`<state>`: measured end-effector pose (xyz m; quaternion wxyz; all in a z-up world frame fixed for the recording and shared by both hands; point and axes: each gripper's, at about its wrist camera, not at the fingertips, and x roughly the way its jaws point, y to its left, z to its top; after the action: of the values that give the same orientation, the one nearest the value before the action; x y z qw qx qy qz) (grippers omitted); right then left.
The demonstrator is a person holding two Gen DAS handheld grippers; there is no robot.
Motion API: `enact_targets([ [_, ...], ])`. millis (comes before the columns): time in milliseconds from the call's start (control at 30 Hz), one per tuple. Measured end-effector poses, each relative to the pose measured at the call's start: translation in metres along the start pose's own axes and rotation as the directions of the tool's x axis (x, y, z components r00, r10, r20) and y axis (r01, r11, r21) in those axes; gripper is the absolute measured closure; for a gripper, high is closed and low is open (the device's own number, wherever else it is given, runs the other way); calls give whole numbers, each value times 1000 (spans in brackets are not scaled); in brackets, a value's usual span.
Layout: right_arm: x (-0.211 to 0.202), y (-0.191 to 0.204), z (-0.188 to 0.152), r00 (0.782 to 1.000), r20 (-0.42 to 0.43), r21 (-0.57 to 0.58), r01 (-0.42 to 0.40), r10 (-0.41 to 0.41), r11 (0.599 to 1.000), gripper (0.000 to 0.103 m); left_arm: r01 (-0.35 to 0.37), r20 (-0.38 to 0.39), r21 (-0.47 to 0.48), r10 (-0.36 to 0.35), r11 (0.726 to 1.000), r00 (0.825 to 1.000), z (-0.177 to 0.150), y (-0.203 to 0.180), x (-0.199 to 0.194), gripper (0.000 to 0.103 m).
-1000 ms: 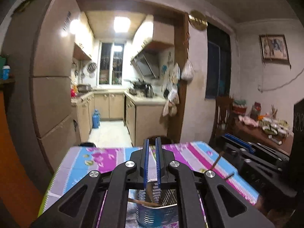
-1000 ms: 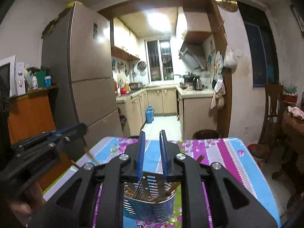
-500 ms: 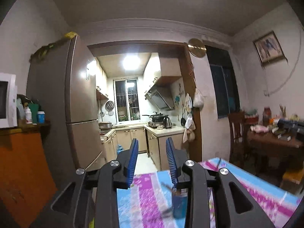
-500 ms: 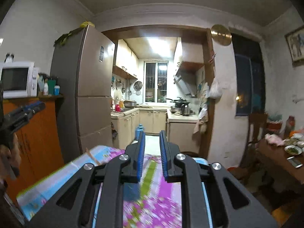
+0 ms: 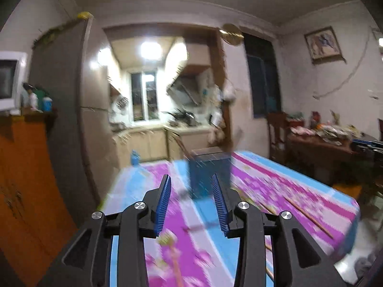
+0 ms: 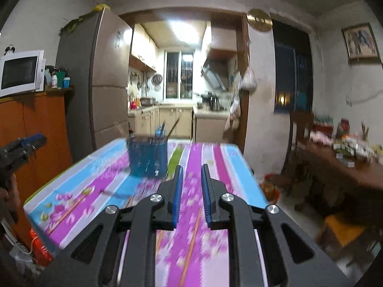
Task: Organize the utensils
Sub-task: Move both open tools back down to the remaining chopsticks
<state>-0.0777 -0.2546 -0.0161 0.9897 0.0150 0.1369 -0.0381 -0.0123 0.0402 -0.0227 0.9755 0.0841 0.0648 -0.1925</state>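
Utensil holder [image 6: 147, 156], blue perforated metal caddy, stands upright on the far-left part of the table [image 6: 229, 165], a few sticks poking out of its top. Loose chopsticks still on the floral tablecloth: one near the left edge [image 6: 68, 211], one just ahead of the right gripper [image 6: 191, 189] and running under it [image 6: 191, 246]. Left view shows the same caddy [image 5: 208, 174] straight ahead of the left gripper [image 5: 191, 187], more chopsticks [image 5: 308, 216] off to its right; heavy motion blur, count unclear.

Left jaws stand wide apart, nothing between. Right jaws are narrower but parted, also empty.

Step in hand, as I judge it: reach for a loose chopstick. Do it well by coming low, straddling the stick across its width near mid-length, closing fully before lifting; thin round stick will roll or pivot if pinched near an end. Then drop it tip-down into the caddy without knocking it.

Versus 1.0 s ago: both grippers were right over the caddy, looking down into it; now both are pulled back and the caddy sits farther off. Left jaws went from nearly together to wide.
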Motion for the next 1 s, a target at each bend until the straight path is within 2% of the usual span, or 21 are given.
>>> enact_targets([
  [100, 1, 16, -30, 998, -55, 7, 13, -12, 1000, 89, 36, -46, 29, -35, 999, 998, -33, -27, -1, 56],
  [167, 4, 29, -50, 995, -98, -11, 15, -16, 1000, 89, 55, -82, 16, -54, 998, 995, -52, -39, 2, 53],
  [267, 6, 48, -76, 992, -124, -57, -22, 14, 998, 89, 89, -155, -4, -88, 996, 984, -73, -50, 8, 52],
  [367, 11, 67, -95, 986, -155, -117, -80, 61, 990, 89, 92, -186, -43, -98, 995, 978, -79, -47, 16, 52],
  [500, 22, 82, -116, 971, -208, -163, -154, 119, 974, 89, 42, -175, -67, -53, 997, 983, -80, -57, 18, 49],
  [600, 32, 80, -125, 966, -225, -162, -169, 130, 972, 89, 1, -181, -69, -14, 998, 983, -85, -74, 15, 49],
  [667, 41, 77, -130, 963, -235, -152, -169, 131, 974, 89, -49, -182, -42, 41, 998, 983, -85, -86, 11, 49],
  [733, 46, 72, -137, 955, -242, -116, -201, 169, 973, 89, -96, -179, -30, 89, 995, 980, -83, -90, 5, 48],
  [833, 52, 68, -138, 950, -245, -88, -223, 195, 971, 89, -177, -190, -22, 169, 984, 967, -81, -98, -8, 46],
  [1000, 57, 68, -142, 942, -251, -49, -240, 221, 969, 89, -259, -212, 6, 255, 966, 944, -80, -100, -24, 46],
])
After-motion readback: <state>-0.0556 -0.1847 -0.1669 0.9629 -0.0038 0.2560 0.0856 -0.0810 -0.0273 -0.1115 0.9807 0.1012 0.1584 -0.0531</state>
